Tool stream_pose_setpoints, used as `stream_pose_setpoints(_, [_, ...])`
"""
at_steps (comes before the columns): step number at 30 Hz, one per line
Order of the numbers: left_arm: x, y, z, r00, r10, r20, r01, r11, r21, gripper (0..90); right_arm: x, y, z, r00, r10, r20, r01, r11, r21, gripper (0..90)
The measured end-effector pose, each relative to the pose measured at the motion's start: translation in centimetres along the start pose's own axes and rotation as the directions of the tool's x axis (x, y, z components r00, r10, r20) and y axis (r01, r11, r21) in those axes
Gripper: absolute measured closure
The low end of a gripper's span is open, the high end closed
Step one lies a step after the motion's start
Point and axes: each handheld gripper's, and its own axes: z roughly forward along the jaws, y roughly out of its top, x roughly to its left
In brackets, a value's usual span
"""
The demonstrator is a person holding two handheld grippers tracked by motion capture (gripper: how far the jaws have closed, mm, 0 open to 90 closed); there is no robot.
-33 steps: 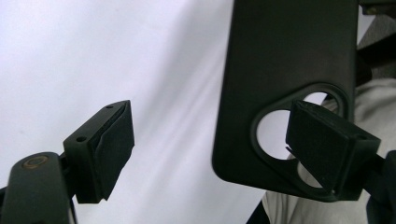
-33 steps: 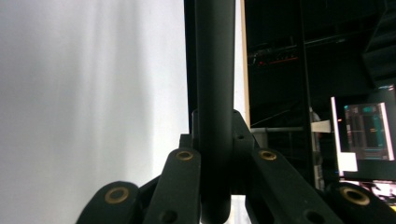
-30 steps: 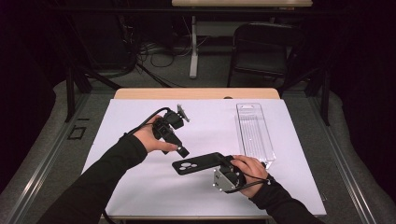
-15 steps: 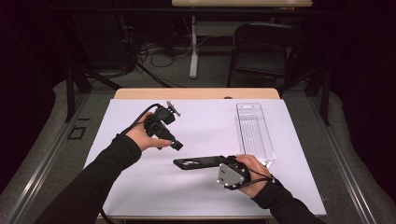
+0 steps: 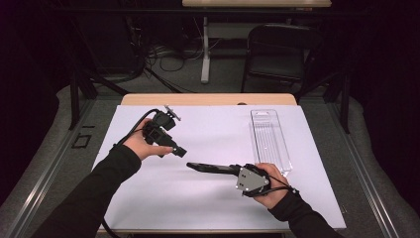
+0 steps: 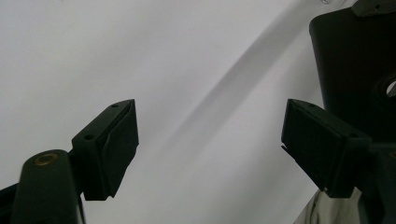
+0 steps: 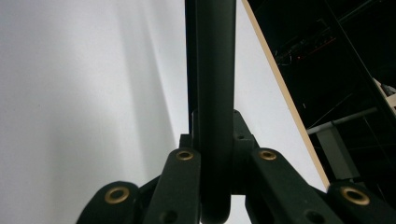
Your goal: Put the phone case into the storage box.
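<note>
The black flat case (image 5: 210, 167) is clamped edge-on in your right gripper (image 5: 233, 171), low over the white table cover (image 5: 208, 208) near your side of the table and sticking out toward the middle. In the right gripper view the case (image 7: 212, 93) runs straight up between the pads, which are pressed against both of its faces, so that grasp looks firm.

A little farther off and to the side, your left gripper (image 5: 171, 148) hangs above the cover with its jaws spread and nothing between them. In the left gripper view the pads (image 6: 112, 144) stand well apart, with the case's dark face (image 6: 355, 70) off by one pad and not touching it.

Beyond your right hand, the clear plastic tray (image 5: 270, 141) lies empty near the far right of the cover.

By my reading, you have the pick-up done. What is left is carrying the case over to the tray, or passing it across to your free gripper, and neither has begun yet.
</note>
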Motion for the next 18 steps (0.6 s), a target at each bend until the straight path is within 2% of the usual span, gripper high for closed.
stream_pose_setpoints(10, [0.2,-0.6,0.3,1.0000,-0.001,0.009,0.001,0.9999,-0.016,19.8,-0.6,-0.2,0.3,0.9965,0.081,-0.020,-0.082,0.996,-0.036,86.3])
stream_pose_setpoints(18, [0.3,-1.0,0.0,0.9991,0.024,0.036,-0.022,0.9971,-0.073,22.6,-1.4,-0.6,0.4,0.9820,0.179,-0.061,-0.183,0.981,-0.069,86.2])
